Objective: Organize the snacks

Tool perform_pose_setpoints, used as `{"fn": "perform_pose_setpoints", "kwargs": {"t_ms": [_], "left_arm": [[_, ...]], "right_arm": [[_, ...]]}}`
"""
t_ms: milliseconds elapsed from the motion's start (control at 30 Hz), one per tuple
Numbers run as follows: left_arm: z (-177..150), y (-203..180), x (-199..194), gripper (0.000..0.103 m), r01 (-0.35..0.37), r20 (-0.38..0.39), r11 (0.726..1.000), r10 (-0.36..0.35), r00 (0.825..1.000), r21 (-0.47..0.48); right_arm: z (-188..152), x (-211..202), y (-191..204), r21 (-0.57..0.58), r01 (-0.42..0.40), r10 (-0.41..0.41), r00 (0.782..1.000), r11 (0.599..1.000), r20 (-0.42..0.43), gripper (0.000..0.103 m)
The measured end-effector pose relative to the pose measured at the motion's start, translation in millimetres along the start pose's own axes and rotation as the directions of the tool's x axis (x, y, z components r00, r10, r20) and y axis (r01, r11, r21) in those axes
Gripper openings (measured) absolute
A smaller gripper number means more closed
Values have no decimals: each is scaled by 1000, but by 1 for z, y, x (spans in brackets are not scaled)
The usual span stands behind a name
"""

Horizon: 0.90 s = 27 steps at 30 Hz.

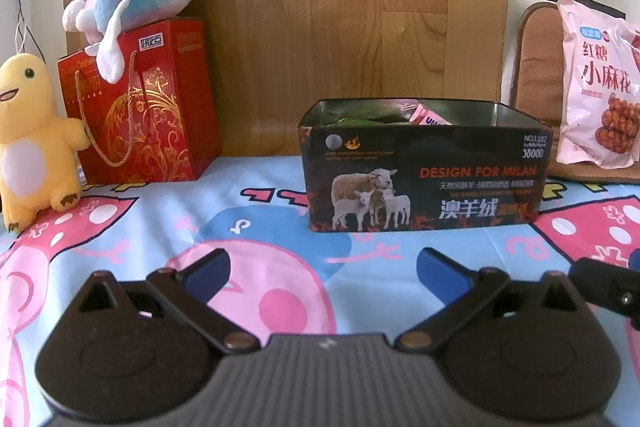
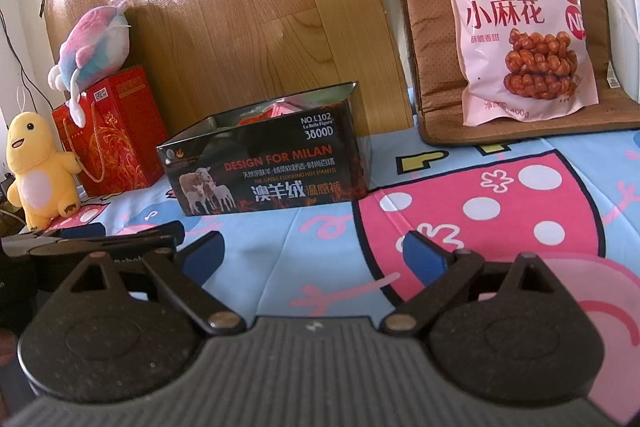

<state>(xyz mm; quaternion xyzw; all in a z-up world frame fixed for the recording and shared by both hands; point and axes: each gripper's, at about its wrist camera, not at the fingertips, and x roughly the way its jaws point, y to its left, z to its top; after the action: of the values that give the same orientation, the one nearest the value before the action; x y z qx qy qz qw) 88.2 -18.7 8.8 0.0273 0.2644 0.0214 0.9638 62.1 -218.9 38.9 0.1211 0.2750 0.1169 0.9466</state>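
Inside the black tin (image 1: 424, 179), only the tops of a pink packet (image 1: 430, 115) and something green (image 1: 352, 119) rise above the rim; its walls hide the rest. The pink snack bag (image 1: 600, 87) is cut off by the right edge of the left wrist view. There, the right gripper (image 1: 608, 287) shows only as a dark part at the edge, its fingers out of sight. The yellow plush (image 1: 28, 143) loses its left side to the frame.
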Motion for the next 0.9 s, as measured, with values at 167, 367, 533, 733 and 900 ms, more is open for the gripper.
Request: {"fn": "perform_pose_setpoints", "kwargs": {"t_ms": [167, 367, 533, 733, 900], "left_arm": [[0, 0, -1, 103, 18, -1, 1000, -18, 1000, -3], [0, 4, 2, 103, 41, -28, 999, -42, 999, -25], [1, 9, 4, 103, 29, -42, 998, -31, 999, -49], [1, 13, 5, 103, 37, -54, 997, -41, 998, -70], [0, 12, 2, 103, 53, -41, 996, -55, 998, -69]], "right_arm": [[0, 0, 0, -2, 0, 0, 1000, 1000, 0, 98], [0, 0, 0, -1, -1, 1, 1000, 1000, 0, 98], [0, 0, 0, 1, 1, -1, 1000, 1000, 1, 98], [0, 0, -1, 2, 5, -5, 1000, 1000, 4, 98], [0, 0, -1, 2, 5, -5, 1000, 1000, 5, 98]]}}
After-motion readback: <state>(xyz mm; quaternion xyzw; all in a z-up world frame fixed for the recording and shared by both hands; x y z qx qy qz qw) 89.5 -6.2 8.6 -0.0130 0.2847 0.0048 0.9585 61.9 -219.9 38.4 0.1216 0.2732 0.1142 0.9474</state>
